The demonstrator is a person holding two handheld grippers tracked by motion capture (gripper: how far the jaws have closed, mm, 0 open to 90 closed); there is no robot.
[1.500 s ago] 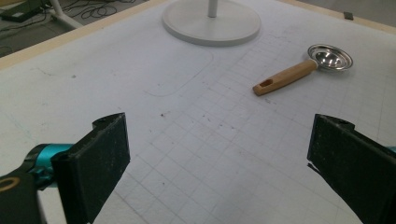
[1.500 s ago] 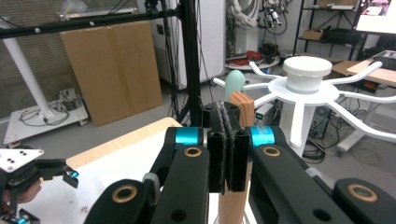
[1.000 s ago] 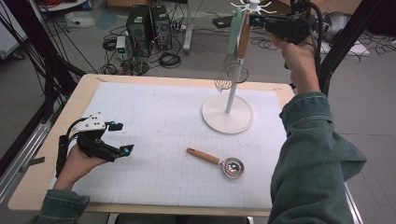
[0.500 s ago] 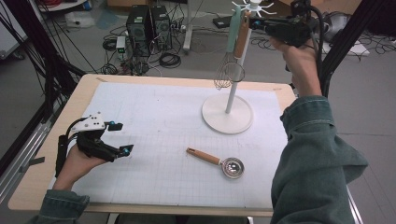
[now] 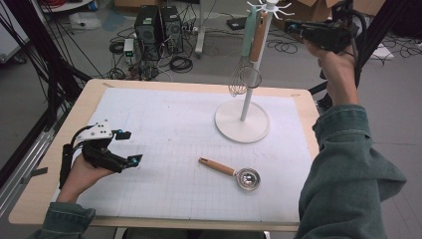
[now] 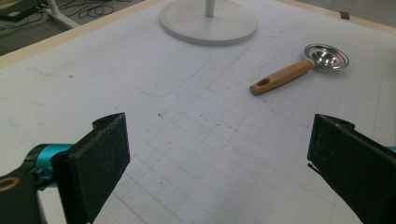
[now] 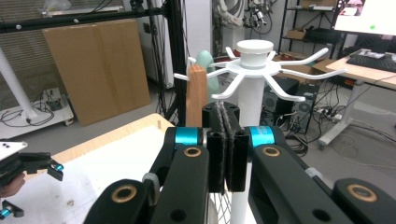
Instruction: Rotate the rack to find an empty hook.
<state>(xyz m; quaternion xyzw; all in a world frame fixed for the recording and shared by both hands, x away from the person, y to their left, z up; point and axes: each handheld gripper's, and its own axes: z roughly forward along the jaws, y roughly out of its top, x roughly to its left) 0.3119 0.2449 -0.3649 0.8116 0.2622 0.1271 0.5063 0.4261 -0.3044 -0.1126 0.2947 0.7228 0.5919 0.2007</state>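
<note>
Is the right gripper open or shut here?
Shut: in its own view the right gripper has both jaws pressed together, nothing between them.

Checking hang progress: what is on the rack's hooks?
On the rack hang a whisk with a wooden handle and a teal-handled utensil behind it. The utensil's lower end is hidden by the whisk. The right gripper is beside the hooks, shut, empty.

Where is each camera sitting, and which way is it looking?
High view: above the table, looking down; forearms, left gripper, right gripper.
Left gripper view: rides the left gripper, jaws open, facing the strainer and stand.
Right gripper view: rides the right gripper, jaws shut, facing the stand's hooks.
Shared: all three see the stand.
</note>
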